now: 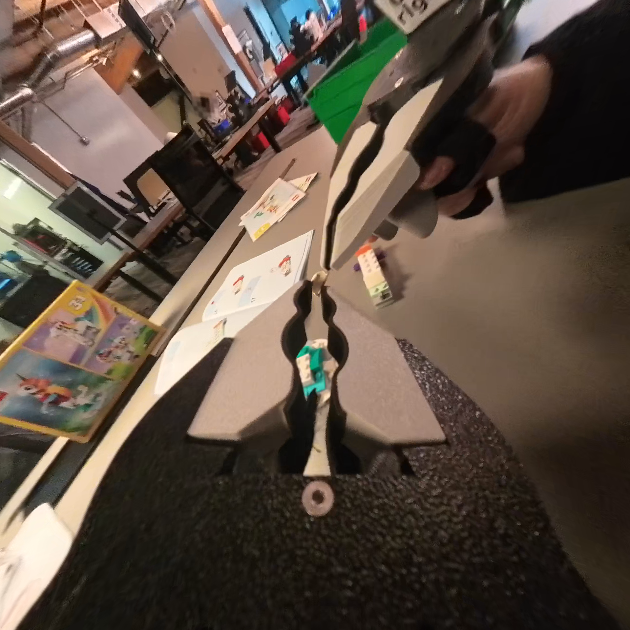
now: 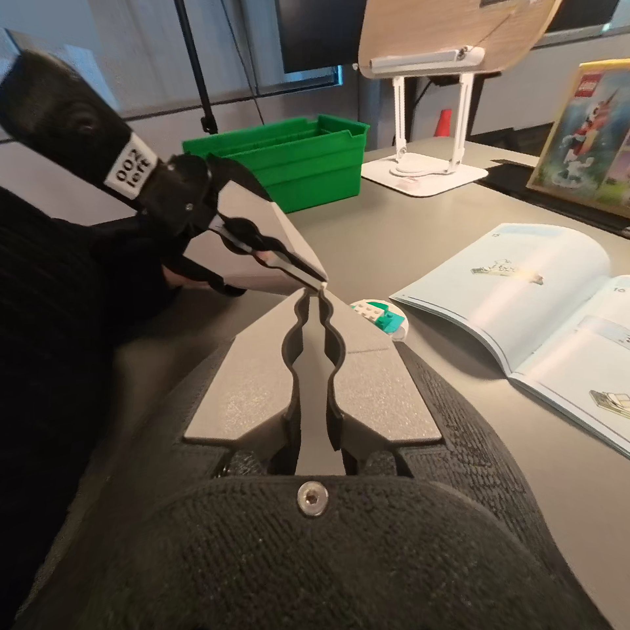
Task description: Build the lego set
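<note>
My left gripper (image 1: pixel 319 285) is shut on a small white piece (image 1: pixel 318 279), held above the grey table (image 1: pixel 511 306). My right gripper (image 2: pixel 313 292) is shut, and its tips meet the left gripper's tips at that piece (image 2: pixel 322 283). I cannot tell whether the right gripper grips it too. The right gripper (image 1: pixel 327 268) comes in from the upper right in the left wrist view; the left gripper (image 2: pixel 320 280) comes in from the left in the right wrist view. A teal and white lego assembly (image 2: pixel 378 317) lies on the table under the tips and shows between my left fingers (image 1: pixel 313 371).
A white, orange and purple lego build (image 1: pixel 375 276) stands just beyond the tips. An open instruction booklet (image 2: pixel 511 306) lies to the right, with the set's box (image 2: pixel 586 136) behind it. A green bin (image 2: pixel 283 163) and a white stand (image 2: pixel 426 170) sit at the back. The tips of both grippers are at nearly the same place.
</note>
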